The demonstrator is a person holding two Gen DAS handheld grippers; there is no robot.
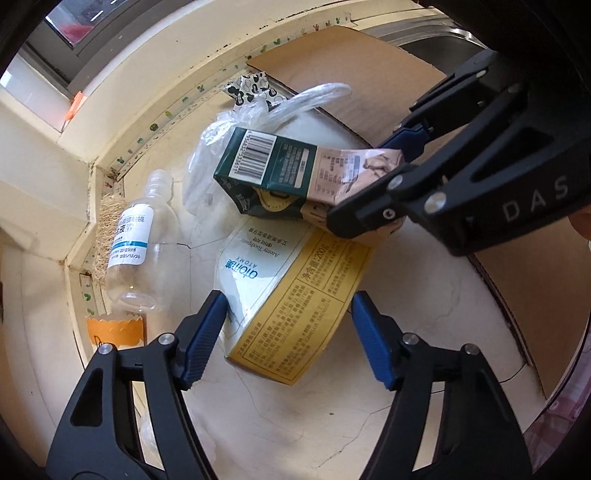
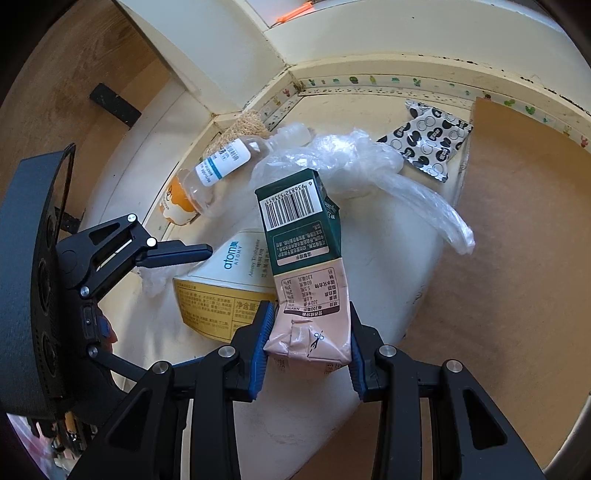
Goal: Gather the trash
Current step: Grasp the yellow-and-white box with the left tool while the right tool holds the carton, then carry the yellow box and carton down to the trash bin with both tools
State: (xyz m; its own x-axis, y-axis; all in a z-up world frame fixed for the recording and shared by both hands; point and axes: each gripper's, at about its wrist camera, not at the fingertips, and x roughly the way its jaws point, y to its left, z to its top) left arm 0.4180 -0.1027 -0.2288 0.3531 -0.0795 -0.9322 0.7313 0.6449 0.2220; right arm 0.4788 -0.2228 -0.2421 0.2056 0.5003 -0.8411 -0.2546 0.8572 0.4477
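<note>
Surface: cream, marble-patterned table (image 1: pixel 295 417), hairline-cracked, set into a corner. Cream walls meet it behind a strip of cactus-print edging tape (image 2: pixel 369 83). A window frame (image 1: pixel 62 40) shows at upper left of the left wrist view. A steel sink rim (image 1: pixel 436 31) lies at the far right. A sheet of brown cardboard (image 1: pixel 332 66) covers the table's right side.

Items held:
- Green-and-pink drink carton (image 2: pixel 303 258), flattened, barcode end pointing away. The right gripper (image 2: pixel 308 343) has its jaws pressed against both sides of the pink end; the carton is lifted above the other litter.

Items on the table:
- White-and-yellow toothpaste box (image 1: pixel 291 295), marked "atomy", lying flat below the carton. The left gripper (image 1: pixel 290 339) hovers over its near end, jaws spread wide on either side, not touching.
- Clear plastic bottle (image 1: pixel 138 240) with a white-and-blue label, on its side near the corner.
- Crumpled clear plastic bag (image 2: pixel 354 166), behind the carton.
- Black-and-white patterned wrapper (image 2: pixel 428 144), at the cardboard's edge.
- Orange-and-white paper cup (image 1: pixel 114 328), beside the bottle's base.
- Tan fibrous loofah piece (image 1: pixel 109 236), against the wall behind the bottle.
</note>
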